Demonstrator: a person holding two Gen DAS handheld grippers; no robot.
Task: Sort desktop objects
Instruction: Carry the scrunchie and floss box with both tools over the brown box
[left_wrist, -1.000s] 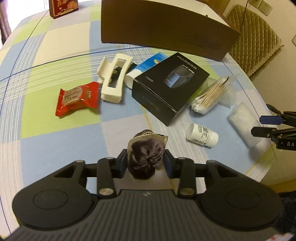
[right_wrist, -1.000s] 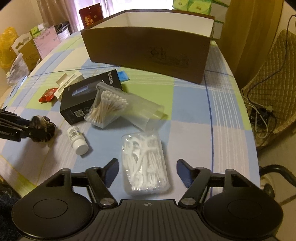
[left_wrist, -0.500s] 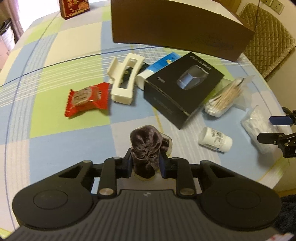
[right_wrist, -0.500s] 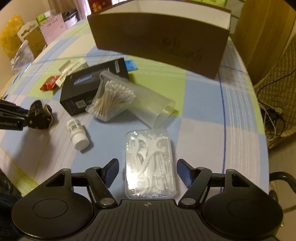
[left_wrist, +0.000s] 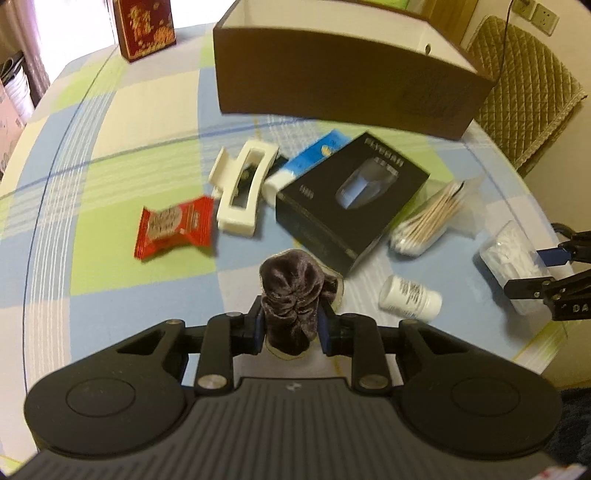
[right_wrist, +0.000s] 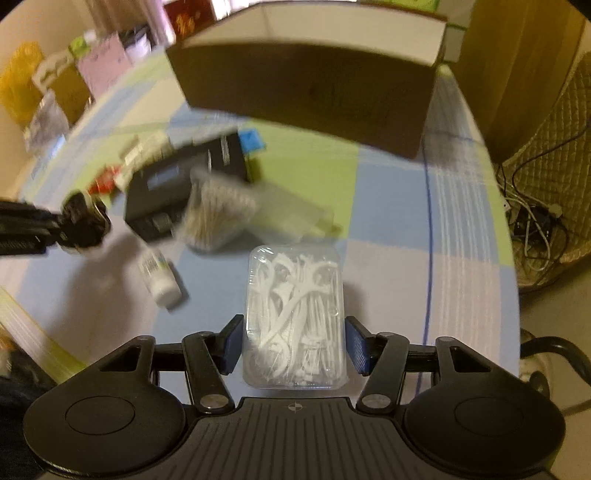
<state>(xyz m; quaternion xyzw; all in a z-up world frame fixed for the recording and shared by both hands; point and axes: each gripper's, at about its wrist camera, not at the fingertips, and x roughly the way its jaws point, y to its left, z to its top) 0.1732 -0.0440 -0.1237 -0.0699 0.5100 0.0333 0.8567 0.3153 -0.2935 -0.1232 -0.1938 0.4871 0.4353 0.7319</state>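
Your left gripper is clamped on a dark brown velvet scrunchie. The scrunchie sits squeezed between the two blue-padded fingers, bulging up and forward past the fingertips, over the checked tablecloth.

Ahead of that gripper lie the other items. A red snack packet is to the left, with a cream hair claw just beside it. A black product box lies partly over a blue and white tube. To the right are a bag of cotton swabs and a small white bottle lying on its side. A large brown cardboard box, open at the top, stands at the far side of the table.

Your right gripper has just been closing its jaws around a clear plastic case of floss picks. The case lies lengthwise between the fingers, its near half within them and its far end reaching ahead. The blue pads stand right at its long sides; whether they are pressing cannot be told. The rest of that view is blurred.
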